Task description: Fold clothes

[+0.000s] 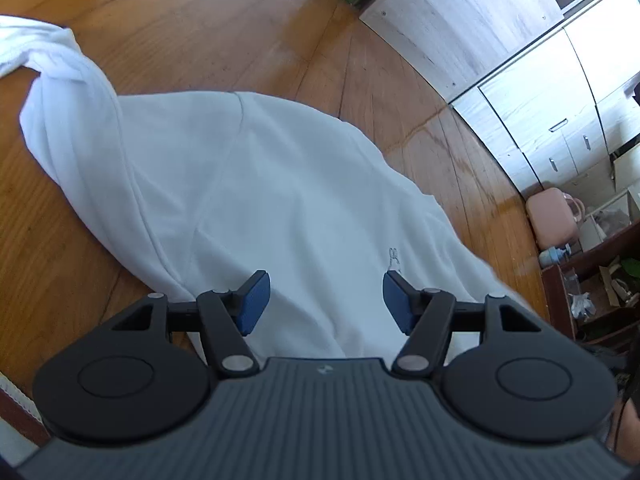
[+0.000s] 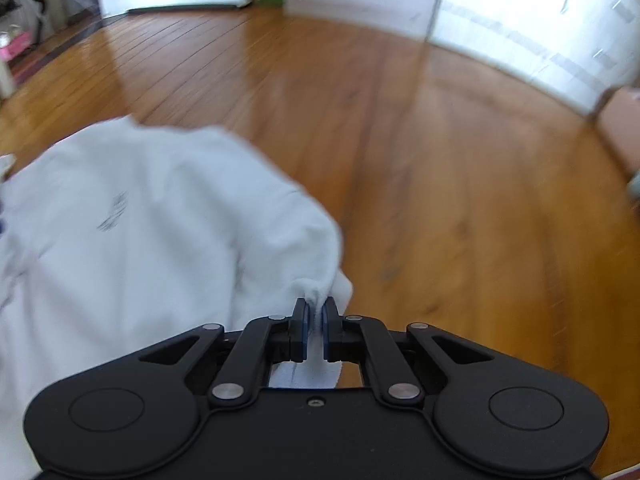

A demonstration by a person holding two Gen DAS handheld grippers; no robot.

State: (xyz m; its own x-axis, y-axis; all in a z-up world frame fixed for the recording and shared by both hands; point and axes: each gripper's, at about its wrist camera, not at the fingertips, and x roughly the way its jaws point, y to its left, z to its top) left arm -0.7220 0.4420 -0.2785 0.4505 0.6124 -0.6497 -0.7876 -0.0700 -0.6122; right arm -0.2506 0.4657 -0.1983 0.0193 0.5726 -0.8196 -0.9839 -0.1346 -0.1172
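While a white garment lies spread over the wooden floor, it is seen from both wrist views as a soft, slightly rumpled mass of plain fabric. A seam line is visible running across its far part in the left view, and a sleeve-like fold is bunched and twisted at the far left. A small dark printed mark is shown on the cloth, blurred in the right view. The left gripper is held over the near part of the garment with its blue pads well apart and nothing caught between them. The right gripper is closed down on a pinched edge of the white cloth at the garment's near right corner. Pale cabinets are seen at the far right.
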